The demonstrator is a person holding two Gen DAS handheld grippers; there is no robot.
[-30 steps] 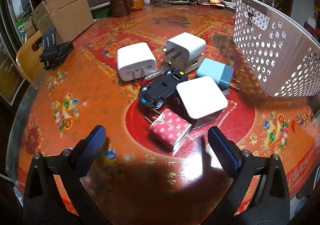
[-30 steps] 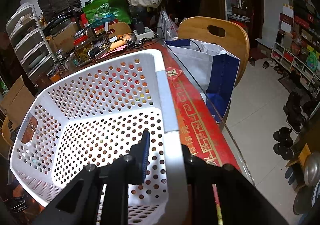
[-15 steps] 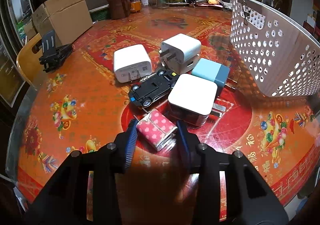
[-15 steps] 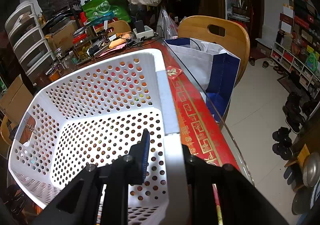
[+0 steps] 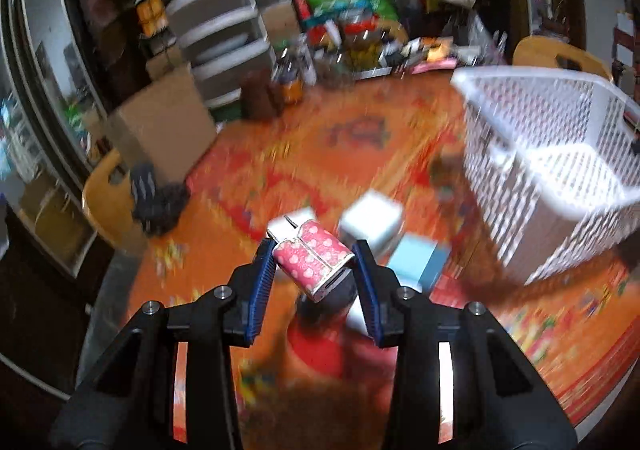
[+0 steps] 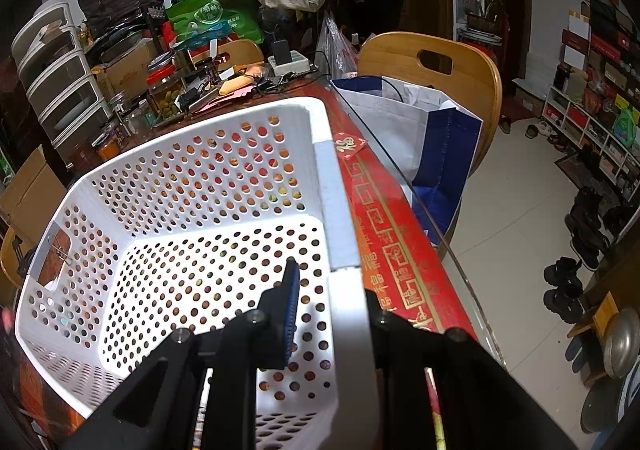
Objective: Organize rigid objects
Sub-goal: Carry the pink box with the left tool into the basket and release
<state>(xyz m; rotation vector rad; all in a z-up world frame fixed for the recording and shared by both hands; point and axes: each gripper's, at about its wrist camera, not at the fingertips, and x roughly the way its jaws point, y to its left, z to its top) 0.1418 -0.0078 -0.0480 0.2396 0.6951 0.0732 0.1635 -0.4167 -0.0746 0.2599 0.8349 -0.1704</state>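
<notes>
A pink dotted charger [image 5: 313, 265] is pinched between the left gripper's [image 5: 314, 270] blue pads, lifted above the red patterned table [image 5: 320, 154]. Only this blurred left view shows white chargers [image 5: 370, 220] and a blue one [image 5: 418, 262] beneath it. The right gripper [image 6: 330, 310] clamps the rim of the white basket [image 6: 192, 186]; behind stands a chair [image 6: 436, 66] holding a bag [image 6: 404, 110].
</notes>
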